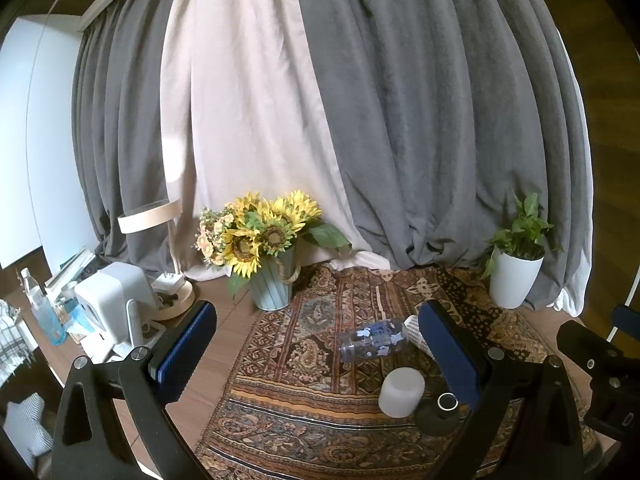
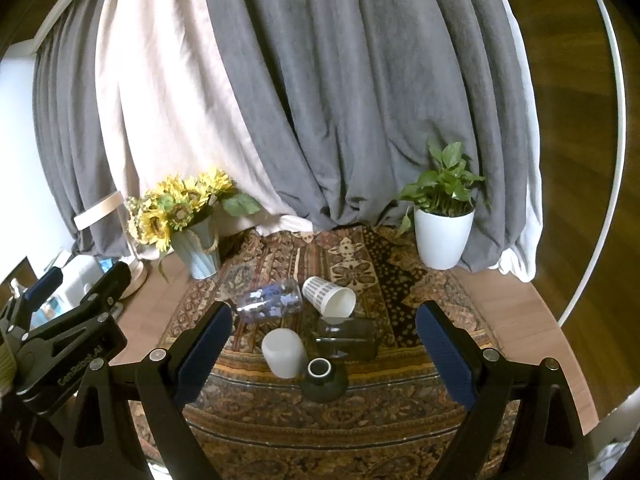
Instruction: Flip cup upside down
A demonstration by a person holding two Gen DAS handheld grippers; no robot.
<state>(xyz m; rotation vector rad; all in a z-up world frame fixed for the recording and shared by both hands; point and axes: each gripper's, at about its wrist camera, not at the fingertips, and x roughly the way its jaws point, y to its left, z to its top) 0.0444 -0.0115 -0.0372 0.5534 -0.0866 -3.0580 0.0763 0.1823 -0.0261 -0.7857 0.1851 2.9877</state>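
Note:
Several cups sit on a patterned rug (image 2: 360, 412). A white frosted cup (image 2: 283, 352) stands upside down; it also shows in the left wrist view (image 1: 401, 391). A dark bowl-like cup (image 2: 323, 378) stands upside down beside it. A clear cup with blue prints (image 2: 270, 300) lies on its side. A white striped paper cup (image 2: 329, 296) lies on its side. A dark glass cup (image 2: 348, 338) lies on its side. My right gripper (image 2: 324, 354) is open and empty, just in front of the cups. My left gripper (image 1: 320, 350) is open and empty, left of them.
A sunflower vase (image 2: 198, 250) stands at the rug's back left and a white plant pot (image 2: 440, 236) at the back right. A lamp (image 1: 170, 272), a white appliance (image 1: 112, 304) and bottles crowd the left. Curtains hang behind.

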